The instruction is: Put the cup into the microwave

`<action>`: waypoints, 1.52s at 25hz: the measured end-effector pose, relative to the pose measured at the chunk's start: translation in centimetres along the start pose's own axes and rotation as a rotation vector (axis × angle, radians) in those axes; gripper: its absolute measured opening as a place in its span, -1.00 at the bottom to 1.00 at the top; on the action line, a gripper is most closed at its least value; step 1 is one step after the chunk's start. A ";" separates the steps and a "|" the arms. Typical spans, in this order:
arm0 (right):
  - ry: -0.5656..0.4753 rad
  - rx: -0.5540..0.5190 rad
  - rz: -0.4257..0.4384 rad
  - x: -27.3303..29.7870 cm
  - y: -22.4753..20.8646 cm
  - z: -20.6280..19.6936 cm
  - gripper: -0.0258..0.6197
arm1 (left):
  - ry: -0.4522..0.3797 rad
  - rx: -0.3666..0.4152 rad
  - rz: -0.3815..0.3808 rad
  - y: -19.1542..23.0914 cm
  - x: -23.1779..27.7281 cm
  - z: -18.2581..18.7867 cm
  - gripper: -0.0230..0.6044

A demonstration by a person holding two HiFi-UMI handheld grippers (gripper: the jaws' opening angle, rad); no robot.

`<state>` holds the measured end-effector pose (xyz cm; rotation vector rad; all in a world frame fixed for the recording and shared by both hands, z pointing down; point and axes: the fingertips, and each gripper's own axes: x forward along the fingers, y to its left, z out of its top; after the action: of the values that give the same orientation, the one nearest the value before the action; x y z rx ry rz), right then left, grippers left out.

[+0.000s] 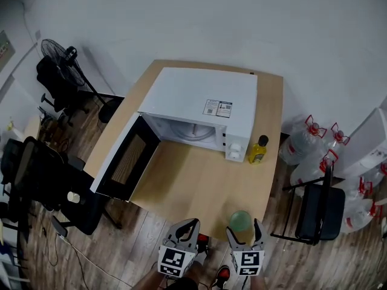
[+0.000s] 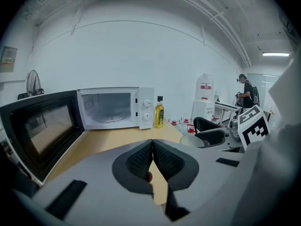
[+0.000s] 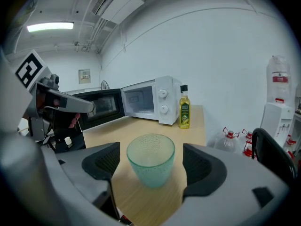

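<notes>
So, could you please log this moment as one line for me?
right gripper: open, fingers either side of green cup, not touching | left gripper: shut, empty | microwave: door open

Left gripper [image 1: 188, 223] fingers [image 2: 141, 160] together, right gripper [image 1: 243, 225] fingers [image 3: 107, 161] wide apart

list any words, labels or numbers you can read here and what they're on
No text can be read.
On the microwave, a sticker: too small.
On the oil bottle, a label: blurred.
On the water dispenser, a red label: blurred.
The square markers: patterns, no words.
</notes>
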<state>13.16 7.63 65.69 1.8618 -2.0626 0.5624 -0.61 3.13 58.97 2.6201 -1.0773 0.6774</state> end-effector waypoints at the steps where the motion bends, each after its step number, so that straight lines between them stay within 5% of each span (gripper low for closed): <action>1: 0.002 0.003 -0.002 0.3 -0.1 -0.2 0.30 | 0.005 -0.001 0.001 0.1 0.2 -0.2 -0.85; 24: 0.023 0.010 -0.003 3.0 0.0 -1.3 0.28 | 0.032 -0.030 0.014 2.3 1.6 -1.0 -0.85; 38: -0.071 -0.054 0.028 2.4 2.8 6.8 0.27 | -0.073 -0.034 0.048 5.6 -0.2 4.0 -0.85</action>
<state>10.31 2.49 60.67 1.8498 -2.1304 0.4499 -3.39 -2.25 55.61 2.6167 -1.1657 0.5722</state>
